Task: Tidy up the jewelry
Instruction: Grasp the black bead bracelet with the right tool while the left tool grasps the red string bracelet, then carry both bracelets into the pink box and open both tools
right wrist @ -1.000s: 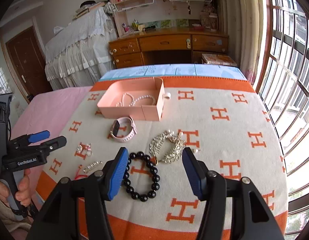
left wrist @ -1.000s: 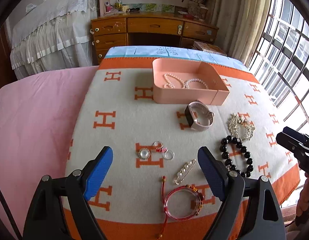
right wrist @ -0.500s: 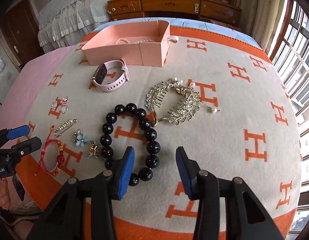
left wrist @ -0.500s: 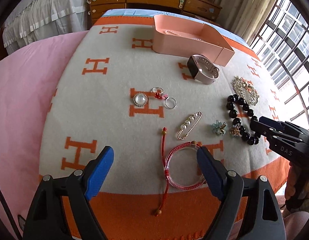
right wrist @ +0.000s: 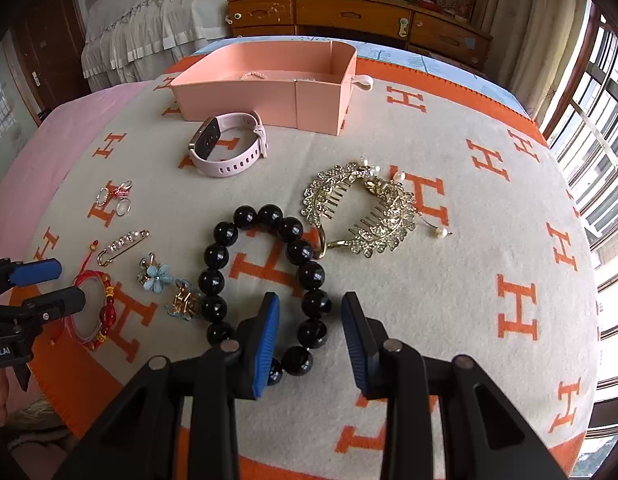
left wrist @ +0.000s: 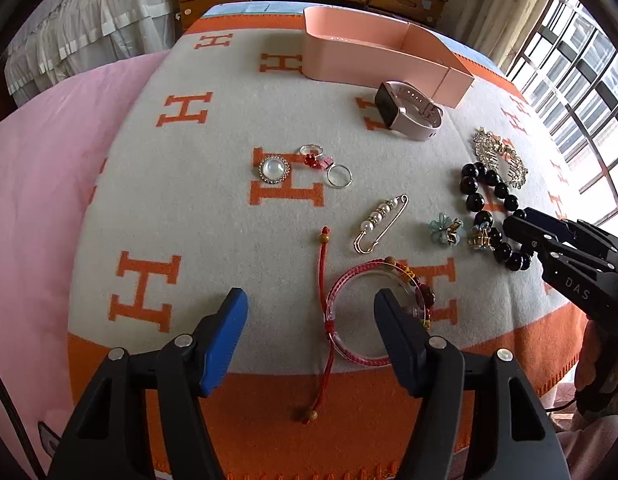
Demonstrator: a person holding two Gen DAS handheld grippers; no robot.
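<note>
Near blanket edge: left gripper (left wrist: pixel 309 328) fingers apart, just been closing, straddling the red bracelet (left wrist: pixel 373 312), not yet pinching. Right gripper (right wrist: pixel 311 334) fingers also closing, apart around the black bead bracelet (right wrist: pixel 265 280) near side, likely for pickup. Watch (right wrist: pixel 229 148) lies midway. Pink box (right wrist: pixel 269 92) at far edge; clear lane right.

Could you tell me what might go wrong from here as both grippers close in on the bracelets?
The right gripper, just closing, straddles one side of the black bead bracelet; round beads may slip out. The gold hair comb touches that bracelet and may drag. The left gripper, also closing, may catch only the red bracelet cord.
</note>
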